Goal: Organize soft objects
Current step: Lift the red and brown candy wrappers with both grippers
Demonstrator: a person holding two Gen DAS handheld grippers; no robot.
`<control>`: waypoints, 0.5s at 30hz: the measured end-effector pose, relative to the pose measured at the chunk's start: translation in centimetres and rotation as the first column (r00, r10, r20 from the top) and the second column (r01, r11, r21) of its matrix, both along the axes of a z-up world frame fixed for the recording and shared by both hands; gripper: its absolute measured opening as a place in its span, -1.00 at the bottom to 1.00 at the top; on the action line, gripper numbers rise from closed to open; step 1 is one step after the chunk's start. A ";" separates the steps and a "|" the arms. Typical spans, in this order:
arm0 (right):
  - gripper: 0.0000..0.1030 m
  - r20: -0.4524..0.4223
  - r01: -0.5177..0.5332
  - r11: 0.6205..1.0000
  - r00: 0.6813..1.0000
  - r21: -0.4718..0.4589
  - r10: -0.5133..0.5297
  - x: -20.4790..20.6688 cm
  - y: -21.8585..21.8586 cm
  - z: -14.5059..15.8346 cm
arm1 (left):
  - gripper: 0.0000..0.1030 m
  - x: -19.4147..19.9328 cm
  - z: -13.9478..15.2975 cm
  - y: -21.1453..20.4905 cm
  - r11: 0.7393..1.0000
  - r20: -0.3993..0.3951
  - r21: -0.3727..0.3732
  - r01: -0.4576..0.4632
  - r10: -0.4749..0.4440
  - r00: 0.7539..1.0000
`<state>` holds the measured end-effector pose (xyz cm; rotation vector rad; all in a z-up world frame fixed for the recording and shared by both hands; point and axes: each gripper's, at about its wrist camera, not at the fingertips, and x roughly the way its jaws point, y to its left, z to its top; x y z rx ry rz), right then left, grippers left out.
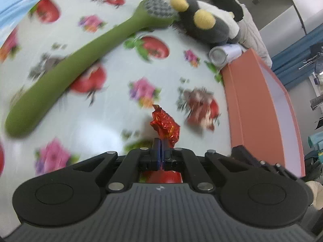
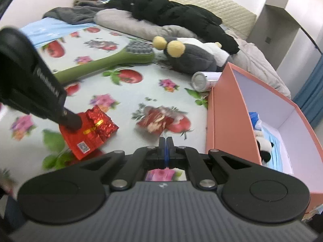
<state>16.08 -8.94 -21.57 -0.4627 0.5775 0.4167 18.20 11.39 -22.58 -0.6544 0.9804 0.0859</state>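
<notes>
1. Two grippers are up over the bed; the left gripper (image 1: 161, 143) has its fingers clenched on a crinkly red foil packet (image 1: 164, 124), held just above the flowered sheet (image 1: 113, 104).
2. The right gripper (image 2: 166, 141) has its fingers pressed tight together with nothing between them.
3. Just beyond the right fingers lies a second red wrapper (image 2: 159, 121), blurred, perhaps torn open, flat on the sheet and near the box.
4. A salmon-pink box (image 2: 228, 121) stands to the right, open, with a small panda toy (image 2: 265, 149) and blue fabric (image 2: 276, 141) inside.
5. A white can (image 2: 203, 80) lies on its side at the box's far corner.
6. Farther back, a grey plush with yellow feet (image 1: 206, 24) rests beside a long green massage brush (image 1: 66, 68).
7. Black clothing (image 2: 171, 14) and a grey pillow (image 2: 129, 24) sit at the head of the bed.
</notes>
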 end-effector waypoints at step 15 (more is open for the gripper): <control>-0.85 -0.159 0.052 0.971 0.987 0.232 -0.015 2.1 -1.4 1.4 | 0.24 -4.2 0.2 -0.4 0.992 -0.013 0.112 0.056 -0.055 0.998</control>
